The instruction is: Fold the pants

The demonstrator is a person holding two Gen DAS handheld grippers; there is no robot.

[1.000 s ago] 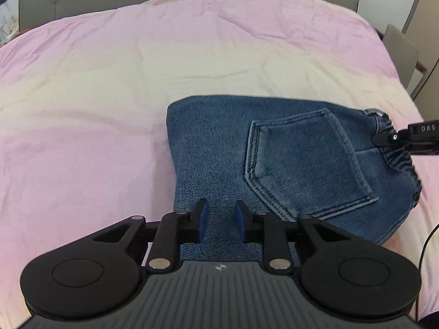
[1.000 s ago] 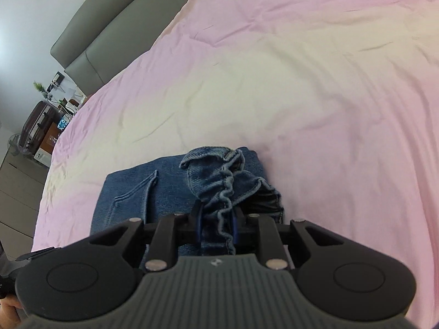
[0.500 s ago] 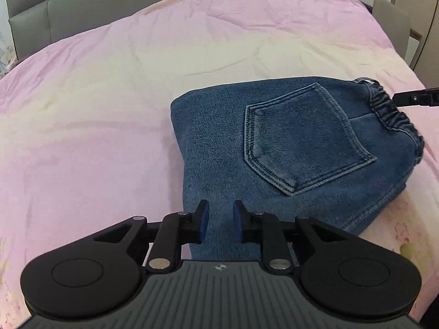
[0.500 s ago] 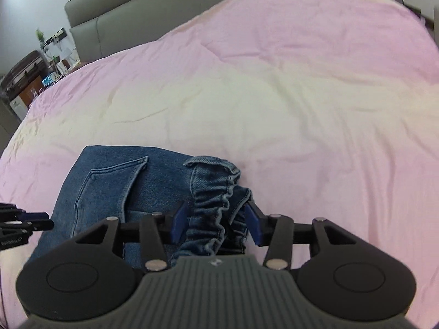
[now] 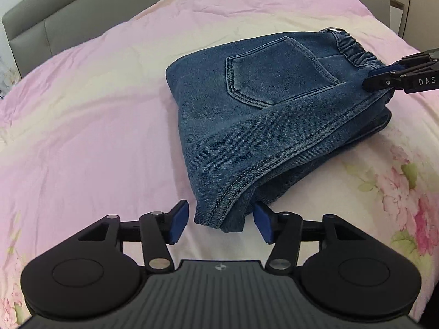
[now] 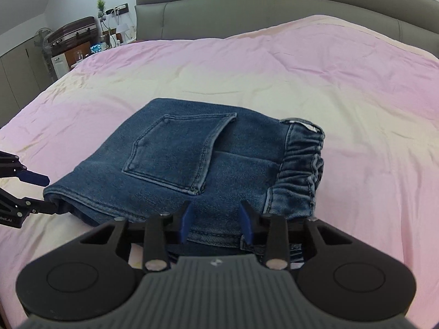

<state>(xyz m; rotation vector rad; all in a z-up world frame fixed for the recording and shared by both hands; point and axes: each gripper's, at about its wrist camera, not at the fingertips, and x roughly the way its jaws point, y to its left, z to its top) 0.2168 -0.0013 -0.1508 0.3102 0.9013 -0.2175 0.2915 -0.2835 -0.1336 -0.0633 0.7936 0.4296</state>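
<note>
Blue denim pants (image 5: 263, 115) lie folded in a compact stack on the pink bedspread (image 5: 82, 115), back pocket up, elastic waistband (image 6: 299, 170) at one end. My left gripper (image 5: 221, 223) is open, its jaws either side of the stack's near corner without closing on it. My right gripper (image 6: 216, 223) is open just above the stack's near edge by the waistband. Each gripper also shows in the other's view, the right (image 5: 384, 81) at the waistband side and the left (image 6: 41, 192) at the folded end.
A grey padded headboard (image 6: 274, 2) runs along the far side of the bed. A bedside cabinet with a suitcase and small items (image 6: 74, 44) stands at the left. A flower print (image 5: 397, 197) marks the bedspread near the front edge.
Both grippers have opened. The right one let go of the waistband, which now lies flat on the stack. The left gripper has drawn back to the stack's corner.
</note>
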